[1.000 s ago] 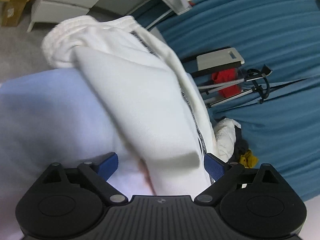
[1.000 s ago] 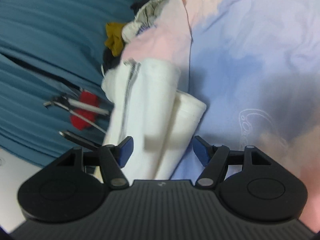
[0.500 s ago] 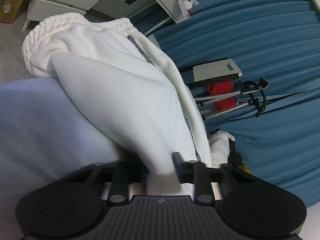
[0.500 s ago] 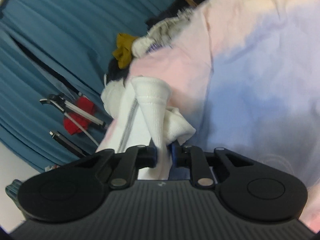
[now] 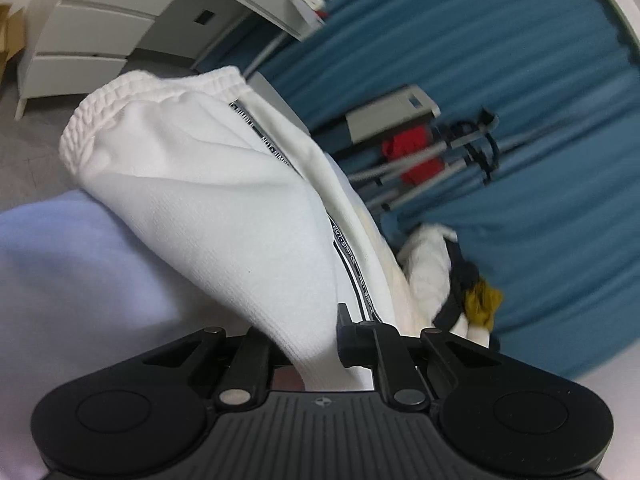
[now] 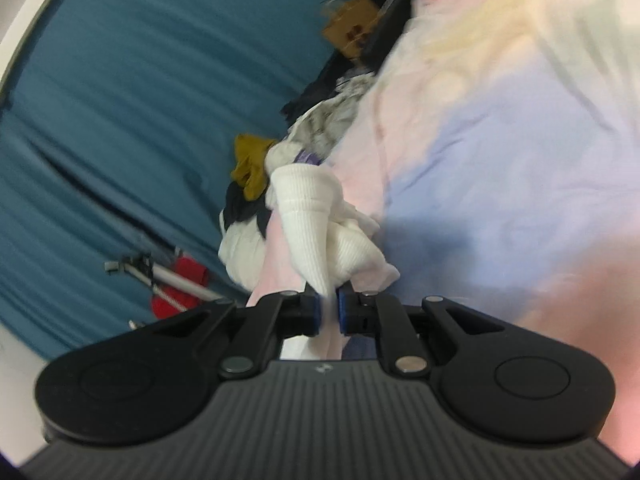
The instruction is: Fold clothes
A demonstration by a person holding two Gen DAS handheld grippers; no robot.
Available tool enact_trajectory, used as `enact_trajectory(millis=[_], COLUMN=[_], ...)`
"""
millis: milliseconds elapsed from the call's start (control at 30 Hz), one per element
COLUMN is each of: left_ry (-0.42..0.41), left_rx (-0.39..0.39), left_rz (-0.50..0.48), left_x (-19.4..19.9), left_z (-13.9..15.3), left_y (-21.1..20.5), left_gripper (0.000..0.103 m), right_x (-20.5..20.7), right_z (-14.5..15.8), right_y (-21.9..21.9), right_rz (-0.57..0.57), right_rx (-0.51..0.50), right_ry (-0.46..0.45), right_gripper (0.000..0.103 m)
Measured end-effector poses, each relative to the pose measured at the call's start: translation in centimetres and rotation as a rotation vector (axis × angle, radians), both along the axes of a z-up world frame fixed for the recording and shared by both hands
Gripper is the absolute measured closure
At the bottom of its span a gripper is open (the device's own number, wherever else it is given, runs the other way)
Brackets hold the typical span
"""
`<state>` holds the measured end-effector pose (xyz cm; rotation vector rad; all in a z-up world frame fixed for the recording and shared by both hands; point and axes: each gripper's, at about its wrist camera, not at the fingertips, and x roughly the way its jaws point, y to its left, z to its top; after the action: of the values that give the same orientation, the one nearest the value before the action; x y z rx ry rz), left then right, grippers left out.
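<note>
Black ribbed tool (image 6: pixel 328 316), blue pads (image 6: pixel 316 314)

Left wrist view: mounted just behind the left gripper (image 5: pixel 312 340), looking forward and low along its fingers, very close to the white trousers (image 5: pixel 224 200), over the pastel bedspread (image 5: pixel 80 272) toward the teal curtain (image 5: pixel 520 80) and white drawers (image 5: pixel 80 40). Right wrist view: set behind the right gripper (image 6: pixel 329 312), equally close, tilted, facing the same curtain (image 6: pixel 120 100). Shared by both: the trousers (image 6: pixel 312 216), the bedspread (image 6: pixel 500 160), the mustard cloth (image 5: pixel 482 302) (image 6: pixel 250 160), the red item on a metal stand (image 5: pixel 416 152) (image 6: pixel 180 284).
</note>
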<state>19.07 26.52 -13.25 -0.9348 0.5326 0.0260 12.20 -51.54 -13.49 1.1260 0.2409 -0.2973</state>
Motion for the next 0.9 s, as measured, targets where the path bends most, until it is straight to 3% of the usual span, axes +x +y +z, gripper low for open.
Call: enact_trajectory(millis=[200, 300, 367, 467, 567, 600, 667, 767, 900], left_ry=[0.035, 0.074, 0.12, 0.175, 0.194, 0.197, 0.209, 0.203, 0.13], left_rx=[0.016, 0.069, 0.146, 0.238, 0.26, 0.266, 0.297, 0.341, 0.395], left_rz=[-0.129, -0.239, -0.269, -0.274, -0.27, -0.269, -0.27, -0.291, -0.347], left_x=[-4.6, -6.2, -7.3, -8.2, -8.9, -9.1, -9.5, -9.0, -11.8], left_z=[1.1, 1.2, 0.7, -0.1, -0.1, 0.0, 0.4, 1.3, 3.1], left_y=[-3.2, -6.3, -8.5, -10.1, -10.4, -10.5, -11.0, -11.8, -14.3], left_gripper=[0.091, 0.089, 0.088, 0.085, 0.078, 0.076, 0.061, 0.053, 0.043], right_x=[-5.4, -7.8, -9.0, -9.5, -9.9, -9.8, -9.2, -8.6, -8.5], right_z=[-1.5, -3.3, -5.6, -8.0, -9.6, -9.7, -9.5, -9.1, -8.3], right_y=[-2.9, -4.6, -5.9, -6.9, -7.3, -7.2, -6.9, -6.5, -6.4], right_rz=[-0.118, -0.225, -0.276, -0.263, -0.269, -0.266, -0.258, -0.256, -0.258], right_rx=[0.084, 0.115, 0.175, 0.208, 0.271, 0.261, 0.22, 0.184, 0.135], right_ry=[-0.03, -0.062, -0.032, 0.082, 0.104, 0.111, 0.134, 0.162, 0.19], right_gripper=[0.092, 0.092, 0.092, 0.092, 0.092, 0.092, 0.092, 0.092, 0.092])
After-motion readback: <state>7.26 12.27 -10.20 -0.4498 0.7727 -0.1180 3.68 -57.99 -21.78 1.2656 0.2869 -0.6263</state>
